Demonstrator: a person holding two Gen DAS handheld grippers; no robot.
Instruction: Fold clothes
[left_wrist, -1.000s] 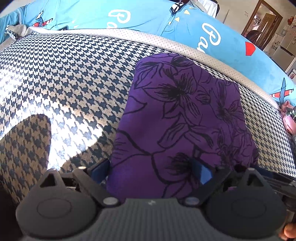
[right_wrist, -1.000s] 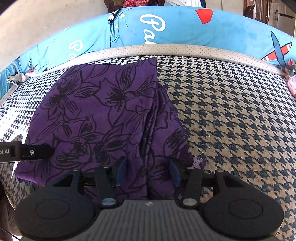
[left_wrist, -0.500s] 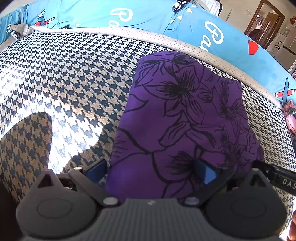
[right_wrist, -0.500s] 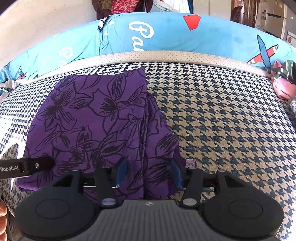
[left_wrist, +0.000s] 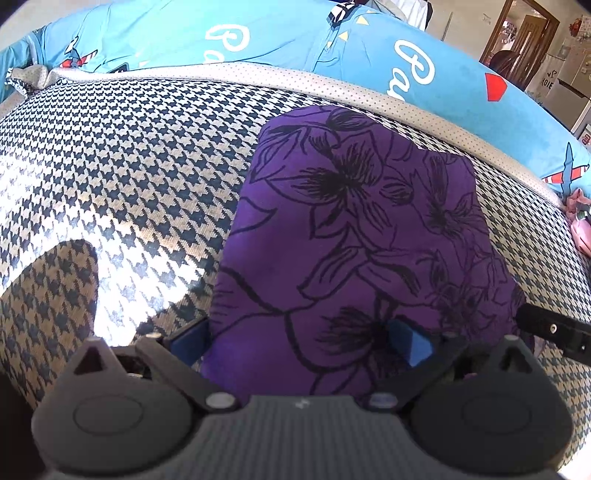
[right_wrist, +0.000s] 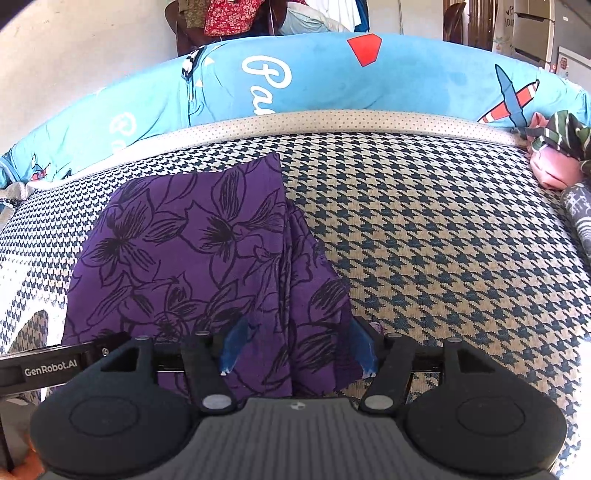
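A sofa seat in navy-and-cream houndstooth carries a folded purple garment with black flower print lying flat, with a pink and striped bundle of clothes at its far right edge.

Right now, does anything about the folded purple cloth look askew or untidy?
Yes. The purple cloth lies mostly flat, but its right edge is bunched into loose pleats that spill past the straight fold, so that side looks ragged.

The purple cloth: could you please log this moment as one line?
cloth: folded, flat on sofa | left gripper: open over near edge | right gripper: jaws just opening, cloth released
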